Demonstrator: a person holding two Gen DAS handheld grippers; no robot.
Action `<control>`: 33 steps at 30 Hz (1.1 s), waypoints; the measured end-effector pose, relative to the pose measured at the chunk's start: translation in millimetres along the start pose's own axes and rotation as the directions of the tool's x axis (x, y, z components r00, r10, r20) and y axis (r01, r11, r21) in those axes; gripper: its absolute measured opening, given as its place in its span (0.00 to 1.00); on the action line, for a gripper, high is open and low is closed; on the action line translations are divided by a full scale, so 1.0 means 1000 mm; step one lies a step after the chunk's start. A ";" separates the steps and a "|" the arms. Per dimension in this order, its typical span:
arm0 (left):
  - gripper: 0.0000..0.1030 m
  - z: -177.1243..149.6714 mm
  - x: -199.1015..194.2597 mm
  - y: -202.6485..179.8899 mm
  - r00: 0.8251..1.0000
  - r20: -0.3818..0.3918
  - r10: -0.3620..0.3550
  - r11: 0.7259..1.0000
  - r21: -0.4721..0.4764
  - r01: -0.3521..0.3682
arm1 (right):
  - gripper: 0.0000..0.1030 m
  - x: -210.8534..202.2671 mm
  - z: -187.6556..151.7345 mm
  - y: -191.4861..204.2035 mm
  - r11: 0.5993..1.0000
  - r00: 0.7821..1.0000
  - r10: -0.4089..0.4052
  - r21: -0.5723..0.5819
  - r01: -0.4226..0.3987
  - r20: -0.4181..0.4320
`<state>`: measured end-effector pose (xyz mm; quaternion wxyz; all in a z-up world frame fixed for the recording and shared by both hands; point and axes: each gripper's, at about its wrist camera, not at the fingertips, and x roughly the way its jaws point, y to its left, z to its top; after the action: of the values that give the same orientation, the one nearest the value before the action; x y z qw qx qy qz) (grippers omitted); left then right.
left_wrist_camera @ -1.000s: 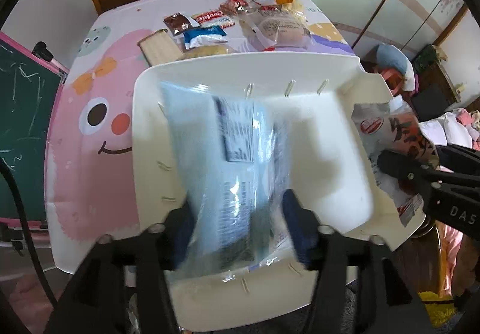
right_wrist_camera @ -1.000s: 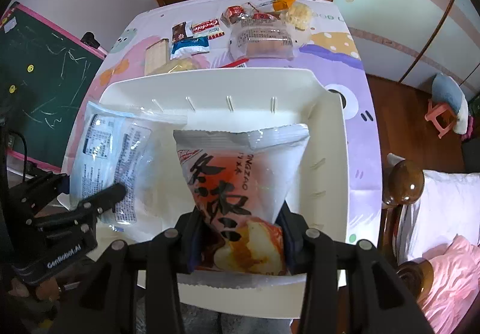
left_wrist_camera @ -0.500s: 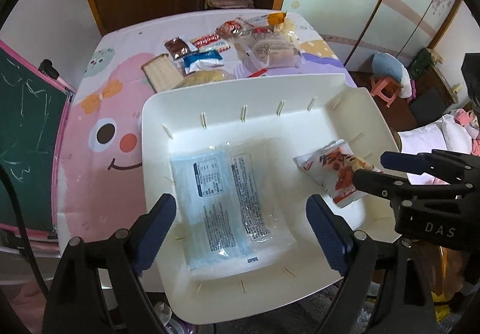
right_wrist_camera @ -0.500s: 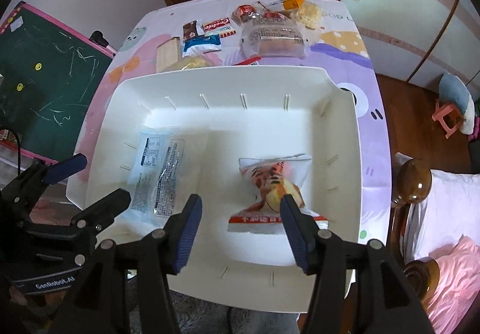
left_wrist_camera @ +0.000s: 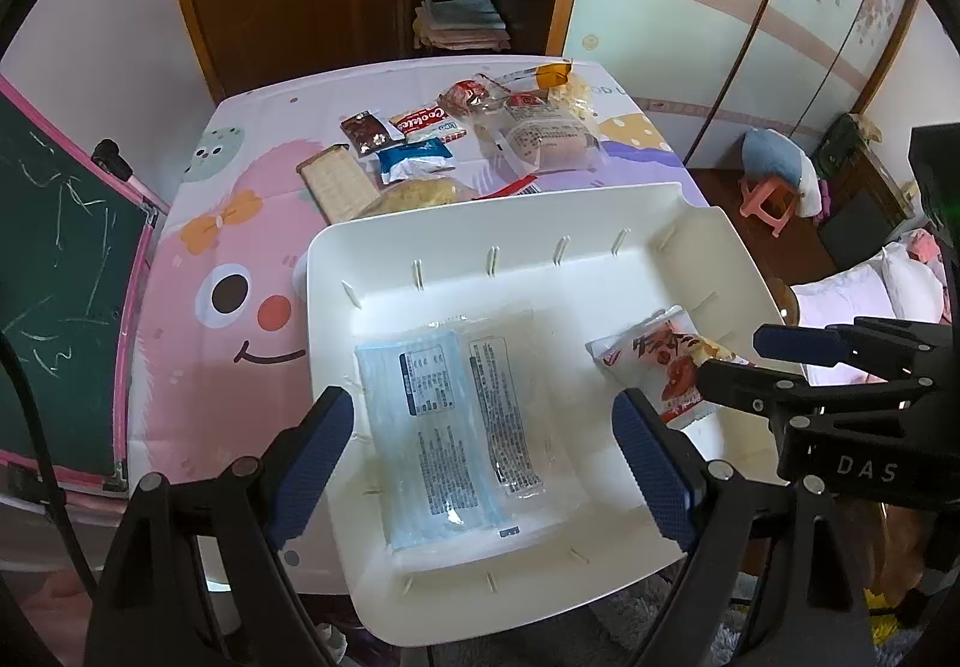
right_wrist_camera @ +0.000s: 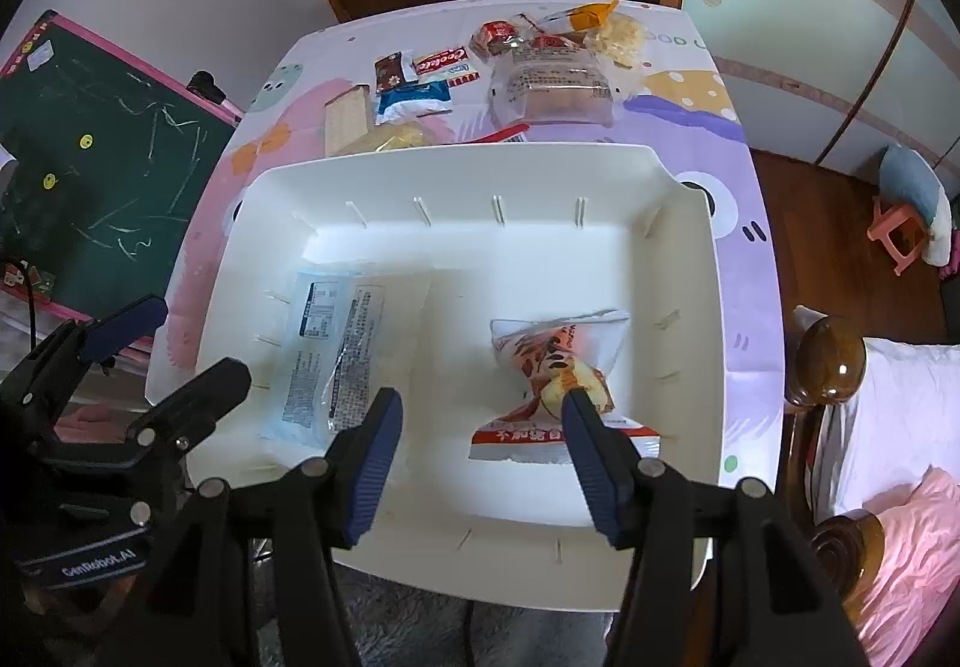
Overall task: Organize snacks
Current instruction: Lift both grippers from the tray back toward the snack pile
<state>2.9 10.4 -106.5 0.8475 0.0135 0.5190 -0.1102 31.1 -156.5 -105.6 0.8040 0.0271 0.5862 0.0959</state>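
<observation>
A white plastic bin [left_wrist_camera: 480, 241] [right_wrist_camera: 456, 169] stands at the table's near edge. A clear blue packet [left_wrist_camera: 444, 427] [right_wrist_camera: 330, 349] lies flat in its left half. A red-and-white snack bag [left_wrist_camera: 660, 361] [right_wrist_camera: 564, 373] lies in its right half. My left gripper [left_wrist_camera: 480, 457] is open and empty above the blue packet. My right gripper [right_wrist_camera: 480, 445] is open and empty above the bin's near side, by the snack bag. Each gripper shows in the other's view, the right one [left_wrist_camera: 780, 361] and the left one [right_wrist_camera: 162, 343].
Several loose snacks lie on the table beyond the bin: a cracker pack [left_wrist_camera: 336, 181], a blue-and-white packet [left_wrist_camera: 417, 157], a clear box of pastry [left_wrist_camera: 546, 139], small red packets [right_wrist_camera: 444, 61]. A green chalkboard [right_wrist_camera: 90, 157] stands at the left. A bed post [right_wrist_camera: 834, 349] is at the right.
Both grippers opened and let go: the blue packet and the snack bag now lie in the bin. Both grippers have pulled up and back from the bin.
</observation>
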 end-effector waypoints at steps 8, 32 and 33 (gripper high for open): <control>0.85 -0.002 0.002 0.006 1.000 -0.023 -0.008 1.000 -0.025 0.008 | 0.60 -0.004 0.001 0.002 1.000 1.000 0.005 0.001 -0.005 0.015; 0.90 0.047 0.001 0.038 0.994 -0.053 -0.091 0.988 -0.127 0.084 | 0.79 -0.007 0.033 -0.008 0.999 0.998 0.005 0.031 -0.007 0.058; 0.90 0.052 0.003 0.044 0.991 -0.061 -0.121 0.982 -0.150 0.111 | 0.80 -0.008 0.038 -0.009 0.999 0.998 0.007 0.040 -0.009 0.062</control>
<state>58.4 45.3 -89.0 0.8196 -0.0750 0.5551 -0.1206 65.8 -164.4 -87.7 0.8208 0.0488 0.5626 0.0863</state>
